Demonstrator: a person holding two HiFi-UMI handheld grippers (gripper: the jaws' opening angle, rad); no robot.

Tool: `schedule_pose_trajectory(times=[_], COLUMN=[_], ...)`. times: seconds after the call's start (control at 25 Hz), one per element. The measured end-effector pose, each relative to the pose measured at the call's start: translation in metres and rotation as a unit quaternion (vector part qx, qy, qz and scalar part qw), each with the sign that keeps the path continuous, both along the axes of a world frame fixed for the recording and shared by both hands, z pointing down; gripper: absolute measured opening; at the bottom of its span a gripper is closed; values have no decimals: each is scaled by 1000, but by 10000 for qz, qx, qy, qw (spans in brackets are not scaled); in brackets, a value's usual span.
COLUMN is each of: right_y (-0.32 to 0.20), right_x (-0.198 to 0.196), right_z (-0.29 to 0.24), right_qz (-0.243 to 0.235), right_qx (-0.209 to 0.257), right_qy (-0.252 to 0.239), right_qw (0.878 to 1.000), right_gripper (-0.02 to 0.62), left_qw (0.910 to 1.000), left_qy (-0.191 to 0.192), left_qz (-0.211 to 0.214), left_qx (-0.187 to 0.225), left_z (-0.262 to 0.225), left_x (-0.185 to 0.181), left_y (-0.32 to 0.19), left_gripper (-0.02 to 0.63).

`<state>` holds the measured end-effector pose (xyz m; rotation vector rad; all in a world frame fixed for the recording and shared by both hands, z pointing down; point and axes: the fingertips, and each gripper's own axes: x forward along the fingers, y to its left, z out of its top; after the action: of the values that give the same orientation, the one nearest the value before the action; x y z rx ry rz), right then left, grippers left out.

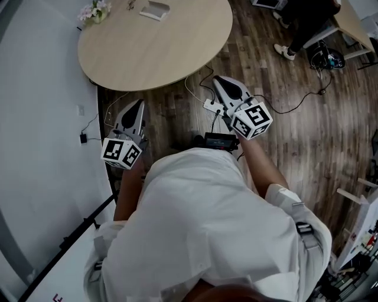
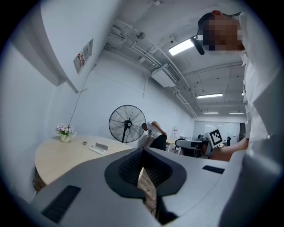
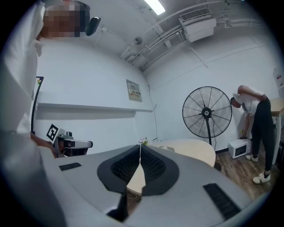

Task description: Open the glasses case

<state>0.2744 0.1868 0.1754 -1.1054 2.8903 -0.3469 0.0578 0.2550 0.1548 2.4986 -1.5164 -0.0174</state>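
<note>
Showing the left gripper (image 1: 139, 104) and right gripper (image 1: 217, 79) held above the wooden floor (image 1: 295, 130), each with jaws pressed together on nothing. The glasses case (image 1: 155, 10) lies on the round table (image 1: 177, 53), at its far side, well apart from both grippers.

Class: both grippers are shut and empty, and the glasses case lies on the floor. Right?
No: the head view shows the glasses case on the round table, not the floor. The left gripper and right gripper are shut, empty.
</note>
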Motion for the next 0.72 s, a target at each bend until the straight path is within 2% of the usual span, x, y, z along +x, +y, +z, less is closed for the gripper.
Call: schedule_pose_trajectory(times=[0.16, 0.32, 0.72], right_y=[4, 11, 19], right_x=[1, -8, -24], right_z=[-3, -6, -13], right_qz=[173, 114, -43], right_qx=[5, 35, 93], right_qy=[-38, 69, 169], right_qw=[9998, 9999, 9998], right_gripper=[25, 25, 25], left_qw=[9999, 9997, 9997], left_qy=[68, 32, 237], left_qz=[121, 227, 13], left_qx=[1, 100, -84], left_z=[-3, -11, -3], left_x=[-2, 0, -16], left_y=[-3, -1, 11], left_gripper=[12, 12, 12])
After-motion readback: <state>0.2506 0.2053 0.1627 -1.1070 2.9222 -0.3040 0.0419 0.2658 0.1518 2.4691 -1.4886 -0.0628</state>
